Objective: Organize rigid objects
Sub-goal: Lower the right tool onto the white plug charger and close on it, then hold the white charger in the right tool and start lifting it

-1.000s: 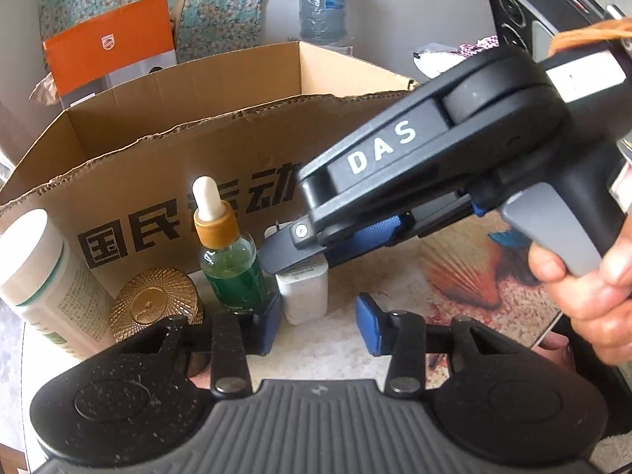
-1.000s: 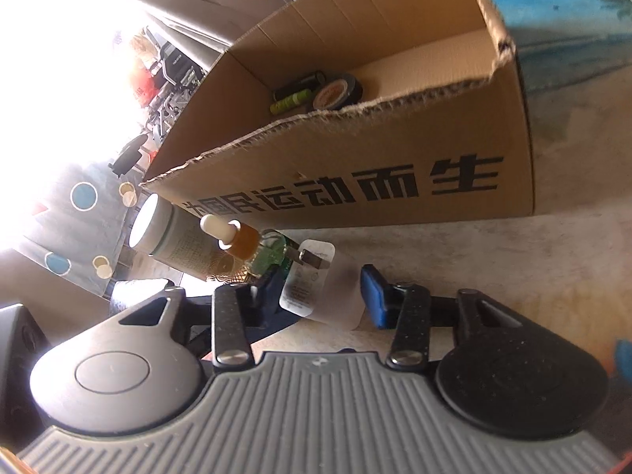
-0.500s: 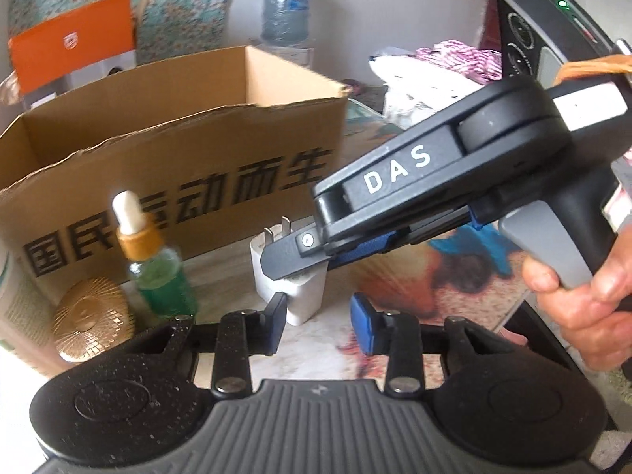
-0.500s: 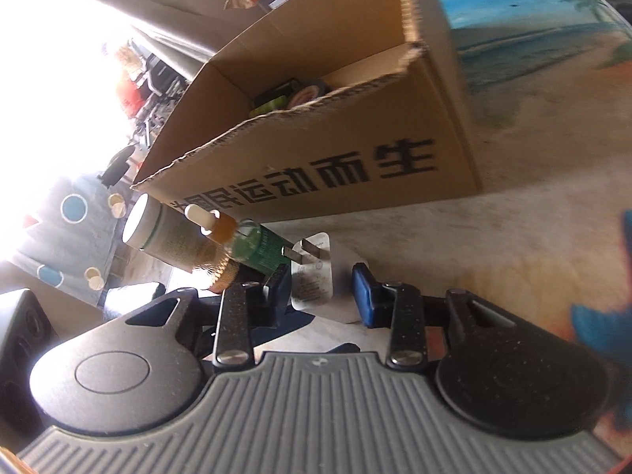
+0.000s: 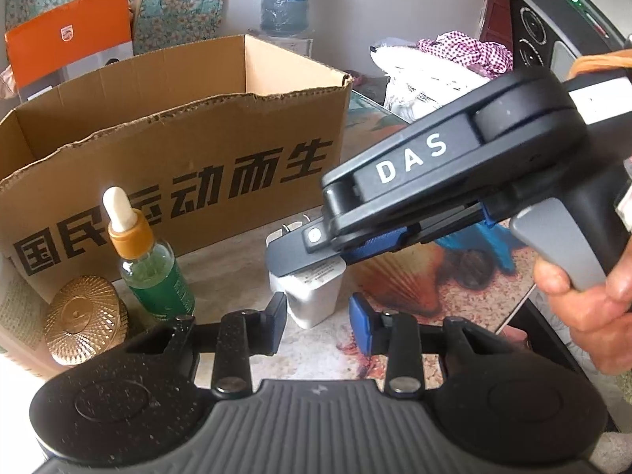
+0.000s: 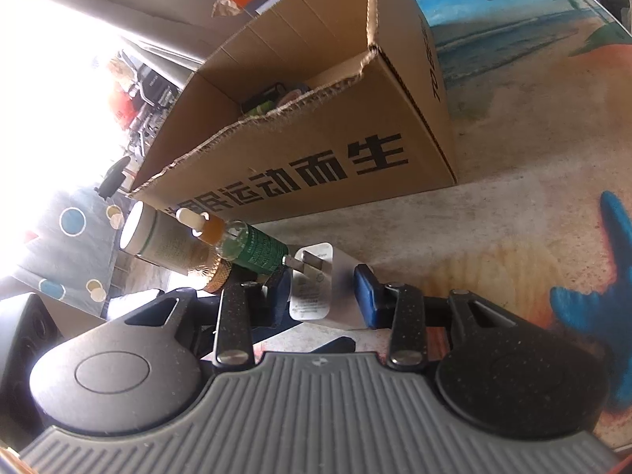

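Both grippers angled down, left fingers spread, right fingers straddling white charger.

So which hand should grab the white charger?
Right. The right gripper has the white charger between its jaws, which just widened slightly; the left gripper, jaws just narrowing on nothing, stops short of it.

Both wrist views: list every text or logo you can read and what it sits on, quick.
"国民运动而生": front wall of the cardboard box.
"DAS": side of the right gripper.
Philips shield logo: orange carton behind the box; its wording is too small.
Print on the white charger, the green dropper bottle and the box's end wall: too small or blurred.
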{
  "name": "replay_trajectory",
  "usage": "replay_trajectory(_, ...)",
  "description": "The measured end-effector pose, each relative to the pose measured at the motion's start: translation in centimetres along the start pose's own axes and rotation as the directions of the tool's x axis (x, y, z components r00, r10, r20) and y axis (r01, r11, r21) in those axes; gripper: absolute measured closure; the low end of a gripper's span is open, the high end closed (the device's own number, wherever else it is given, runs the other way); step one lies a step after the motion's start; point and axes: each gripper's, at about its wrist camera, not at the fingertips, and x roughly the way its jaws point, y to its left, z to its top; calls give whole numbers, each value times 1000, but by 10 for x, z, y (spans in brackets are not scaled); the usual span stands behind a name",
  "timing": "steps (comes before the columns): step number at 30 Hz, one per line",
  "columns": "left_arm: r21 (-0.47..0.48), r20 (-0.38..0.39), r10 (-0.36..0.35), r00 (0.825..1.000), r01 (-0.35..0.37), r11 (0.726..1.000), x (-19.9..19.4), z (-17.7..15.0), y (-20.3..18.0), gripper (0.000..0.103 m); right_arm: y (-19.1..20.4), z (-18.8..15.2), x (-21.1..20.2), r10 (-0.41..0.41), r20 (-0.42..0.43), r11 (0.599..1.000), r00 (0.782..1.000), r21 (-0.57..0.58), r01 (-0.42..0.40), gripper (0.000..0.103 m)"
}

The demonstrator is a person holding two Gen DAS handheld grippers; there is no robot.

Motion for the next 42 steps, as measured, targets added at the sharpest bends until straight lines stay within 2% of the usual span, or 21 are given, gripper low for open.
replay_trajectory(6, -17, 0, 9, 1000, -9, 1000, 4, 2, 4, 69, 0, -5, -2, 15, -15, 999, 1000, 37, -14, 65)
replay_trajectory(11, -27, -14, 22, 1000, -22, 999, 9, 5, 3, 70, 1, -5, 2, -5, -3, 998, 1000, 65, 5, 63)
replay_trajectory(16, -32, -17, 39, 999, -39, 999, 13, 8, -1, 70, -5, -8, 5, -15, 8, 995, 1000, 100, 14, 56)
replay_trajectory(19, -45, -19, 46, 999, -47, 998, 14, 9, -3, 70, -5, -10, 5, -18, 22, 994, 1000, 106, 16, 57)
replay_trajectory(27, -82, -14, 31, 999, -32, 996, 10, 9, -1, 70, 0, -14, 1, -48, 42, 995, 998, 88, 44, 58)
replay_trajectory(42, -94, 13, 42, 999, -41, 995, -10, 8, -5, 70, 12, -22, -16, -41, 74, 998, 996, 43, 38, 58)
